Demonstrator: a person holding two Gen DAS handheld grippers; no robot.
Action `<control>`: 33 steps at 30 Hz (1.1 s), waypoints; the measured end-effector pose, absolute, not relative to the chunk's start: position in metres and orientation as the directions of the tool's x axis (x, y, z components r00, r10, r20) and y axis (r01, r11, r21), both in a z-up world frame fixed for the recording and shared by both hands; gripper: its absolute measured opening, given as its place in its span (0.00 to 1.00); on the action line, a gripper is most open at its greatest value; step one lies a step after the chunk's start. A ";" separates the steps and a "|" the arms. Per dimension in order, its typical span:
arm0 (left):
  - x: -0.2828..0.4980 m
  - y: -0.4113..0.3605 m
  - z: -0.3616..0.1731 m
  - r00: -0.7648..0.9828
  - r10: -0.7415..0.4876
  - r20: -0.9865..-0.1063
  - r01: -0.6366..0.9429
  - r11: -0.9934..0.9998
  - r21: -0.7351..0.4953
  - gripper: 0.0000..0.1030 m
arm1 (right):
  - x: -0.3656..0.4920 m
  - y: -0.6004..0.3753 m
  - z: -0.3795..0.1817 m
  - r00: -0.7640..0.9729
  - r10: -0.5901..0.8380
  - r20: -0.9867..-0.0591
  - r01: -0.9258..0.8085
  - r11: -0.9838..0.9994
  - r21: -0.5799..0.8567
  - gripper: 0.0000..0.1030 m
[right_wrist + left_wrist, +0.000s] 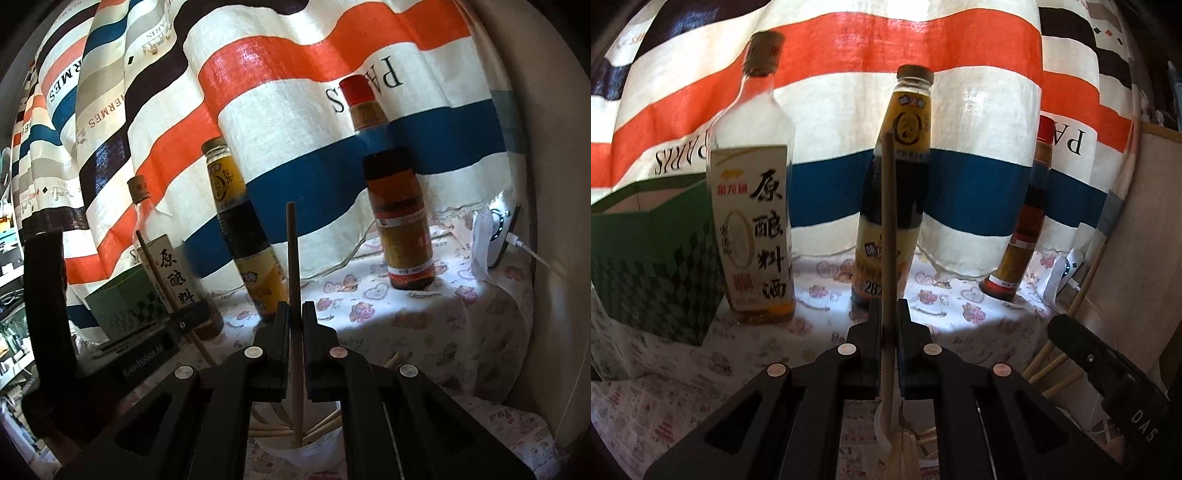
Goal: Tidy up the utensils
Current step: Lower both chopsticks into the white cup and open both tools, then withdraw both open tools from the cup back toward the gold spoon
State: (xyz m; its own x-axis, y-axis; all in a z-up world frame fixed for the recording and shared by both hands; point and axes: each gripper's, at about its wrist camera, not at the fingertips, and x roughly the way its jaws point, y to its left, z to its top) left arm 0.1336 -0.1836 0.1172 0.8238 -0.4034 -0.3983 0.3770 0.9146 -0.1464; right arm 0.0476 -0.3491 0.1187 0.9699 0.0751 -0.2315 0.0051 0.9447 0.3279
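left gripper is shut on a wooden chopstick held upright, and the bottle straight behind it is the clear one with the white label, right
Not quite. The left gripper is shut on an upright wooden chopstick, but in the left wrist view the bottle straight behind it is the dark bottle with the yellow label. The clear bottle with the white label stands off to the left.

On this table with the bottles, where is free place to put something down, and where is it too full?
Free: the printed cloth in front of the red-capped bottle, and the strip between it and the dark sauce bottle. Crowded: the left side, where the clear bottle stands beside the green box, and near the white cup holding chopsticks.
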 end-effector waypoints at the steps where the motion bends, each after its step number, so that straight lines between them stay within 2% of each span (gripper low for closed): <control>1: 0.133 -0.182 0.117 0.820 -0.411 -0.398 0.383 0.911 -0.152 0.05 | 0.048 -0.349 0.119 0.968 0.085 -0.235 -0.002 0.943 0.332 0.07; 3: 0.131 -0.180 0.118 0.822 -0.413 -0.392 0.388 0.910 -0.145 0.10 | 0.048 -0.349 0.119 0.966 0.100 -0.239 -0.013 0.940 0.341 0.08; 4: 0.129 -0.180 0.120 0.827 -0.408 -0.386 0.387 0.912 -0.134 0.18 | 0.048 -0.349 0.120 0.965 0.110 -0.238 -0.021 0.938 0.346 0.14; 5: 0.126 -0.179 0.123 0.832 -0.406 -0.377 0.390 0.913 -0.124 0.31 | 0.048 -0.349 0.120 0.965 0.112 -0.238 -0.023 0.937 0.348 0.26; 6: 0.122 -0.177 0.125 0.838 -0.408 -0.364 0.392 0.912 -0.120 0.36 | 0.048 -0.349 0.120 0.965 0.111 -0.238 -0.021 0.937 0.349 0.33; 7: 0.120 -0.175 0.128 0.843 -0.407 -0.353 0.391 0.913 -0.118 0.41 | 0.047 -0.349 0.120 0.965 0.111 -0.237 -0.021 0.937 0.350 0.46; 9: 0.114 -0.169 0.133 0.847 -0.410 -0.338 0.396 0.911 -0.112 0.42 | 0.046 -0.349 0.121 0.967 0.104 -0.232 -0.018 0.939 0.345 0.54; 11: 0.108 -0.162 0.139 0.853 -0.409 -0.324 0.394 0.912 -0.113 0.49 | 0.045 -0.351 0.122 0.969 0.097 -0.227 -0.013 0.938 0.347 0.63; 14: 0.097 -0.147 0.146 0.867 -0.400 -0.298 0.384 0.917 -0.113 0.59 | 0.041 -0.355 0.124 0.972 0.095 -0.213 -0.010 0.929 0.370 0.68; 21: 0.051 -0.103 0.151 0.936 -0.291 -0.199 0.297 0.955 0.000 0.78 | 0.029 -0.354 0.134 0.978 0.046 -0.204 0.022 0.948 0.318 0.71; 24: 0.033 -0.080 0.153 0.954 -0.250 -0.165 0.258 0.966 0.023 0.86 | 0.020 -0.348 0.141 0.982 0.039 -0.184 0.022 0.948 0.318 0.77; 26: 0.021 -0.066 0.154 0.962 -0.232 -0.141 0.239 0.971 0.031 0.94 | 0.010 -0.338 0.147 0.986 0.050 -0.158 0.003 0.949 0.316 0.84; 30: 0.000 -0.045 0.155 0.972 -0.202 -0.119 0.208 0.977 0.042 0.99 | -0.012 -0.312 0.155 0.993 0.054 -0.100 -0.027 0.966 0.257 0.88; 33: -0.011 -0.024 0.149 0.964 -0.231 -0.133 0.231 0.973 -0.012 0.99 | -0.024 -0.294 0.156 0.993 0.089 -0.080 -0.069 0.971 0.228 0.96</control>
State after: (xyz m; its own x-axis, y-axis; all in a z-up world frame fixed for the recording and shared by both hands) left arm -0.0106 -0.0243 0.1489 0.9638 -0.2307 -0.1333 0.2313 0.9728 -0.0116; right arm -0.0241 -0.2940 0.1556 0.9929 0.0889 -0.0795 -0.0687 0.9712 0.2280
